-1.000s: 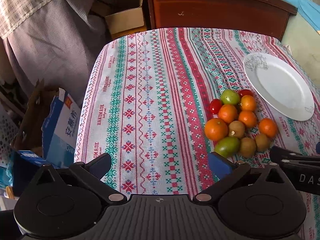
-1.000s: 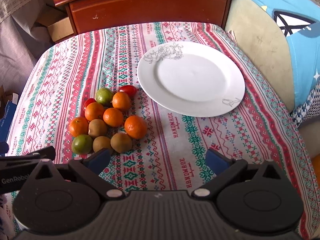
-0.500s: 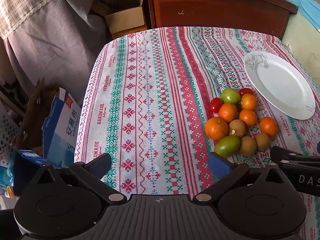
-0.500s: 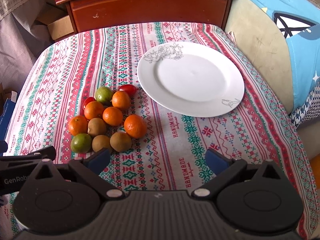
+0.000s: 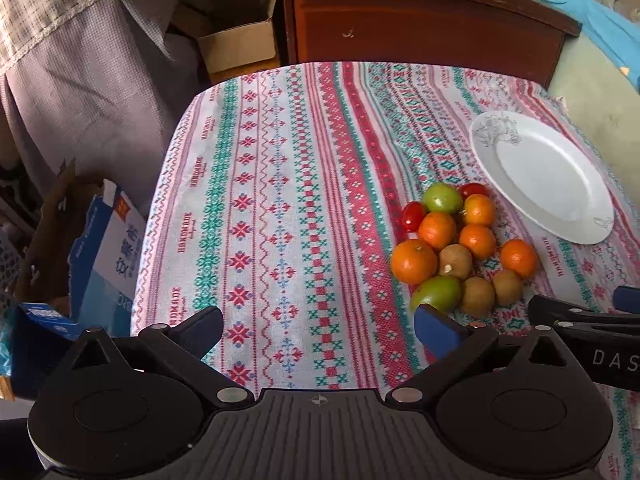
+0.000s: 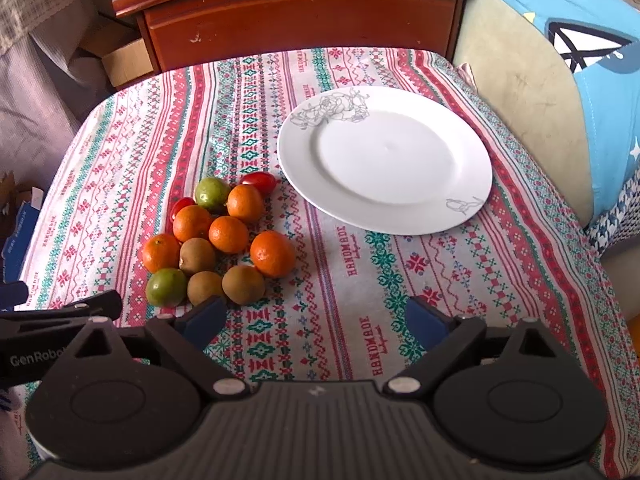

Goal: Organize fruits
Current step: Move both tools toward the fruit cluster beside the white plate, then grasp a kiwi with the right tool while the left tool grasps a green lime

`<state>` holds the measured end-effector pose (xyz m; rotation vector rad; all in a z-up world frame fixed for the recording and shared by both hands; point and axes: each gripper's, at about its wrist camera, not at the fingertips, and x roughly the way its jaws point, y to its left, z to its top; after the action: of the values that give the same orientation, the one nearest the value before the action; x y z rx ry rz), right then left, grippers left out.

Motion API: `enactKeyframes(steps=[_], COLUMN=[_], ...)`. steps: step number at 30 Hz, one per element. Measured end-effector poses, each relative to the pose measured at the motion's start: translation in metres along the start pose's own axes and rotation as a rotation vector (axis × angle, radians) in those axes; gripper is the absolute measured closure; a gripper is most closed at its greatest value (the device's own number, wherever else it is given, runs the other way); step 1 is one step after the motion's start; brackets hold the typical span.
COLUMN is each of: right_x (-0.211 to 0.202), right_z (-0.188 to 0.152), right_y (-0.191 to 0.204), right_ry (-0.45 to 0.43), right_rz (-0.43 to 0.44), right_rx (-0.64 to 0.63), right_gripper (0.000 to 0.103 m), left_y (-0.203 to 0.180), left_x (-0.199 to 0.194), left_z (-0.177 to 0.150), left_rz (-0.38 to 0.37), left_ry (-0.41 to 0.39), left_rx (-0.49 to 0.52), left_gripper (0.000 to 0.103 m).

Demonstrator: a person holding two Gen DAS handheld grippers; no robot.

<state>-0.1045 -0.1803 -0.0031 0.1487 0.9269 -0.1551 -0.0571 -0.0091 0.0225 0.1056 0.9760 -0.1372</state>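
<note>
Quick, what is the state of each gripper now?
Left gripper: jaws open, holding nothing.
Right gripper: jaws open, holding nothing.

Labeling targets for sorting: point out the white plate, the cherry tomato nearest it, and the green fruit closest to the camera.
white plate [image 6: 472,152], right wrist view, right rim.
cherry tomato [image 6: 259,181], right wrist view, centre.
green fruit [image 6: 165,287], right wrist view, centre.

Left gripper [image 5: 316,324] has eased back slightly.
</note>
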Motion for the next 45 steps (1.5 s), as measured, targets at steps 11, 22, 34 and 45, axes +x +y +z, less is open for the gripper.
enactKeyframes(steps=[11,22,34,45], right_x=[-0.005,0.004,0.019,0.022], right_z=[-0.023,-0.027,-0.021,-0.018], right_y=[-0.024,-0.018,-0.003,-0.008], right_ry=[-0.071,-0.129,-0.154,-0.157], right_rz=[0.140,0.262,0.312,0.355], right_rx=[-0.038,-0.054,-0.054,-0.003], right_gripper=[0.030,0.066,0.069,0.077], left_y=[0.007,0.013,0.005,-0.003], left_x=[0.003,0.004,0.012,0.015], left_z=[-0.010,-0.016,-0.018,-0.021], left_rz=[-0.031,-0.077,-0.139,-0.205], left_ry=[-0.034,-0.068,-0.082,-0.095], left_rx=[0.017,0.017,0.030,0.064], left_gripper=[0.003,0.021,0.027,0.028])
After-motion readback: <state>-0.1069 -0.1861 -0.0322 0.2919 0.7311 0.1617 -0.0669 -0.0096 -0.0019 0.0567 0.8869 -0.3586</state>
